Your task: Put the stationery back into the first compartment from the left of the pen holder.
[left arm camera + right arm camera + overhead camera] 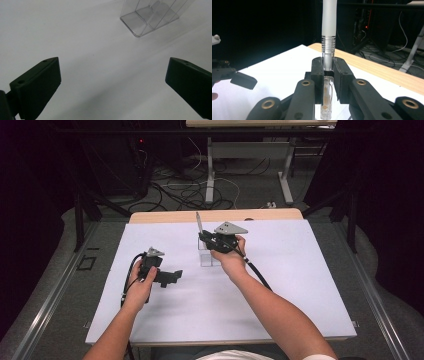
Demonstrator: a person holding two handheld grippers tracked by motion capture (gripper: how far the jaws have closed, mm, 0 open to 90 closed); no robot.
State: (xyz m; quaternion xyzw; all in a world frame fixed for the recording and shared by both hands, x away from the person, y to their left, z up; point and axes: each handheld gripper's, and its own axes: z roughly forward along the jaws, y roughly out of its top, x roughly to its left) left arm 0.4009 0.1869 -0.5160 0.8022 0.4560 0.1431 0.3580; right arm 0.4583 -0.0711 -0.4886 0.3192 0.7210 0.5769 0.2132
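- The pen (329, 32) has a frosted, pale barrel, a ribbed clear grip section and a see-through lower end showing a thin orange-brown core.
- It stands upright, long axis vertical, lower end pointing down towards the clear plastic holder (209, 255) on the white table (280, 290).
- The right gripper (329, 75) is clamped tight on the pen, just below the ribbing.
- The left gripper (112, 82) sits low over the table, jaws spread wide with nothing between them, and the holder lies ahead.
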